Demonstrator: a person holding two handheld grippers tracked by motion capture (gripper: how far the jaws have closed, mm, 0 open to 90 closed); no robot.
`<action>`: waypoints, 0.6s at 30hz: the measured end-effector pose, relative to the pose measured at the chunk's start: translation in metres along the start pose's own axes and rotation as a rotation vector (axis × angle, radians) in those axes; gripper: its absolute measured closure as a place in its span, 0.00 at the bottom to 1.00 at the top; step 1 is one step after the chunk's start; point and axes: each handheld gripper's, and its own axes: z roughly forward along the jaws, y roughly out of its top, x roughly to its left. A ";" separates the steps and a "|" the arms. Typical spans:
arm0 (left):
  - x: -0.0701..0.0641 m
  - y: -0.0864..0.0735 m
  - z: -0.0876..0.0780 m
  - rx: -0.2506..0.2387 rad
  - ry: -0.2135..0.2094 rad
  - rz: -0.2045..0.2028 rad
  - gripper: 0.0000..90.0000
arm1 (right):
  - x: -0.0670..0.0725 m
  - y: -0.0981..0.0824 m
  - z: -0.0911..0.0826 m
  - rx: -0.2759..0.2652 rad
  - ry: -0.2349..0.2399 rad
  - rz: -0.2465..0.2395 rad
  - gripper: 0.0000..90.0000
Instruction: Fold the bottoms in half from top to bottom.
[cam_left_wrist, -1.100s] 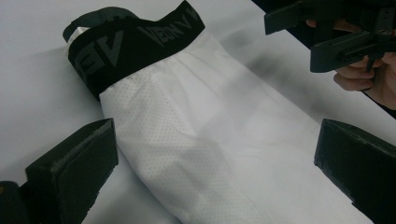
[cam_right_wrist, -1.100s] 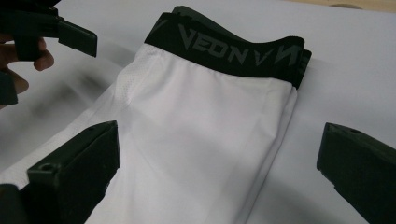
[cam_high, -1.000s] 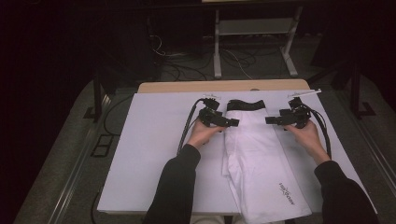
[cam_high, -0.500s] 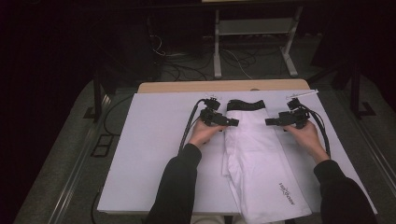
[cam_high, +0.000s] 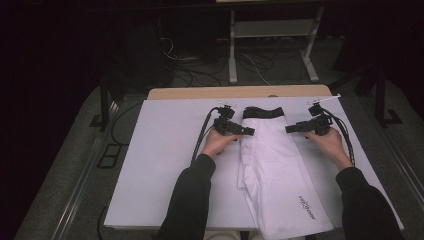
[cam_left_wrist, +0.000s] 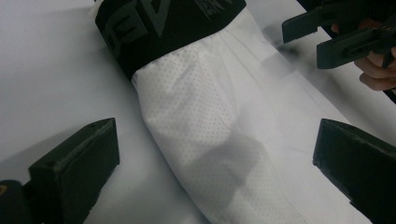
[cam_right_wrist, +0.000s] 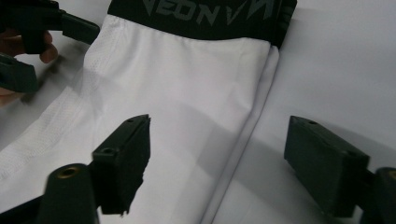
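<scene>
White leggings (cam_high: 275, 170) with a black waistband (cam_high: 262, 112) lie folded lengthwise on the white table cover (cam_high: 160, 170), waistband at the far end. My left gripper (cam_high: 248, 131) hovers at the garment's left edge just below the waistband, open, its jaws straddling the perforated white fabric (cam_left_wrist: 205, 121) with nothing held. My right gripper (cam_high: 290, 129) is at the garment's right edge, open over the folded edge (cam_right_wrist: 254, 126). The waistband (cam_right_wrist: 205, 16) carries grey lettering. Each gripper view shows the other gripper (cam_left_wrist: 336, 35) farther off, and both are empty.
A small logo (cam_high: 305, 207) marks the leg end near the front edge of the table. The wooden tabletop edge (cam_high: 240, 92) shows behind the cover. Cables (cam_high: 200, 137) trail from both grippers. A metal stand (cam_high: 270, 45) and floor cables lie beyond the table.
Both grippers have barely shifted, staying at the two sides of the garment just below the waistband. The garment lies as before.
</scene>
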 end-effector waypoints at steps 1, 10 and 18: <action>0.001 0.000 0.000 0.001 0.000 -0.005 0.03 | 0.000 0.001 0.001 0.003 0.003 0.001 0.30; 0.002 -0.001 0.002 0.004 -0.020 -0.005 0.11 | -0.001 0.002 0.013 0.037 0.000 0.005 0.42; 0.000 -0.001 0.005 0.014 0.007 -0.013 0.42 | -0.001 0.000 0.016 0.017 -0.008 0.044 0.66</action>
